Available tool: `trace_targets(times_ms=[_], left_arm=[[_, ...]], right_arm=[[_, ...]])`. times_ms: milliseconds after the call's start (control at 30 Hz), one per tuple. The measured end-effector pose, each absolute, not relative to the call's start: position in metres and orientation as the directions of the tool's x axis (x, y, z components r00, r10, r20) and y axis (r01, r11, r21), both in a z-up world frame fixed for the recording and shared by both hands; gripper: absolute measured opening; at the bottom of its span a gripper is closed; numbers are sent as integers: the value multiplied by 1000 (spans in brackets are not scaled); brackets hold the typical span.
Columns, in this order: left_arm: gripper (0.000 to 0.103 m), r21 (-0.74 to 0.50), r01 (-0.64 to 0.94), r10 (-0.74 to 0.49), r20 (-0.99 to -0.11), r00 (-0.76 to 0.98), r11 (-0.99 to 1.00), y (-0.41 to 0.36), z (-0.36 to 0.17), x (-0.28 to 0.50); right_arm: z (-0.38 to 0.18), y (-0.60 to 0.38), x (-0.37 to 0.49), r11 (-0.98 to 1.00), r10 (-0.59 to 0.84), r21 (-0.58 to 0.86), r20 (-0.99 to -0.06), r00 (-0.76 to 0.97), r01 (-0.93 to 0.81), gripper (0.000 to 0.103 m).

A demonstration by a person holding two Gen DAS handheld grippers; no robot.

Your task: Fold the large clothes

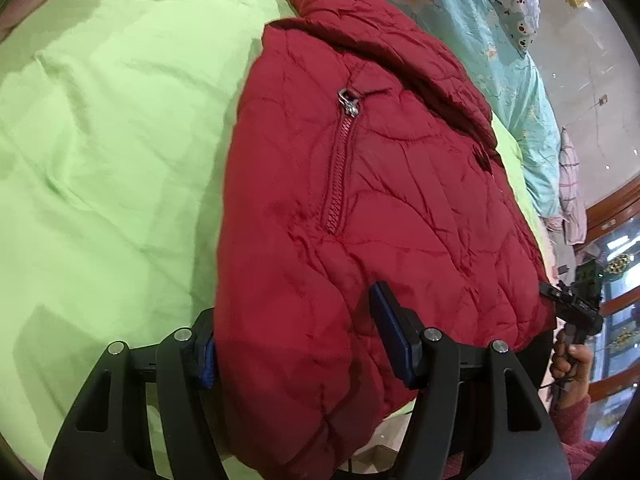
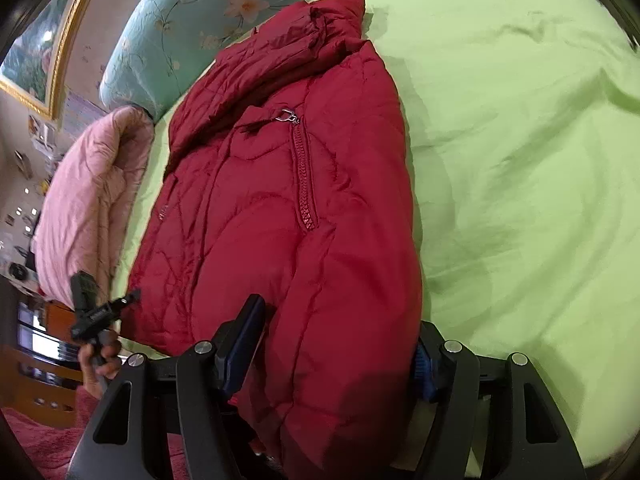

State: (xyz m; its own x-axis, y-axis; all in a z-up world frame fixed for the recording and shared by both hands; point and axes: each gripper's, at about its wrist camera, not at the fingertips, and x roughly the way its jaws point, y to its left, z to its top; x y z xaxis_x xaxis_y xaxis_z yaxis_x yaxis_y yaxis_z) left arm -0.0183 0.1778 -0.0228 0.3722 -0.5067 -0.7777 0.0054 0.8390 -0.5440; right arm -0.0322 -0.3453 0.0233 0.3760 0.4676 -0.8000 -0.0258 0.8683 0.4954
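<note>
A dark red quilted jacket (image 1: 360, 200) lies on a light green bed sheet (image 1: 100, 140), folded lengthwise, its pocket zipper (image 1: 340, 160) on top. My left gripper (image 1: 304, 344) straddles the jacket's near hem, one blue-padded finger (image 1: 390, 332) on top of the fabric, the other at its left edge. In the right wrist view the jacket (image 2: 288, 208) runs away from me. My right gripper (image 2: 340, 344) straddles the near hem the same way, one finger (image 2: 244, 340) on top. Both sets of jaws stand wide with thick fabric between them. Each view shows the other gripper held in a hand (image 1: 572, 308) (image 2: 96, 316).
A teal floral quilt (image 2: 192, 20) and a pink quilt (image 2: 88, 208) lie at the bed's head side. A patterned pillow (image 1: 512, 4) sits beyond the teal quilt. Wooden furniture (image 1: 612, 208) stands past the bed edge. Green sheet (image 2: 520, 160) spreads beside the jacket.
</note>
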Motion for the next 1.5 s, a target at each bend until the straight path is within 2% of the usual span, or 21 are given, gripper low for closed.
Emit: trace_targets(times_ms=[133, 500, 600, 700, 767, 833, 933, 1100, 1500], left_arm=[[63, -537, 37, -512, -777, 367, 843, 174, -23, -21], [62, -572, 70, -559, -758, 335, 817, 169, -27, -22], [50, -567, 87, -560, -757, 338, 819, 166, -26, -24], [50, -566, 87, -559, -758, 335, 820, 165, -28, -24], [44, -568, 90, -561, -755, 338, 818, 165, -27, -24], [31, -564, 98, -559, -754, 345, 820, 163, -26, -24], [20, -573, 96, -564, -741, 365, 814, 163, -23, -26], [15, -576, 107, -565, -721, 400, 810, 162, -12, -30], [12, -621, 163, -600, -601, 528, 766, 166, 42, -24]], right_arm=[[23, -341, -31, 870, 473, 490, -804, 359, -49, 56], [23, -342, -34, 854, 511, 513, -795, 326, -87, 54], [22, -342, -34, 857, 509, 506, -800, 317, -98, 53], [22, -341, -35, 853, 516, 511, -800, 307, -101, 53], [22, -339, -35, 855, 514, 506, -802, 305, -109, 52], [23, -336, -36, 859, 510, 497, -804, 307, -126, 42], [24, -332, -39, 850, 525, 504, -791, 313, -154, 26], [29, -334, -41, 815, 575, 558, -743, 343, -155, 22], [51, -342, -33, 694, 688, 697, -567, 454, -181, 19]])
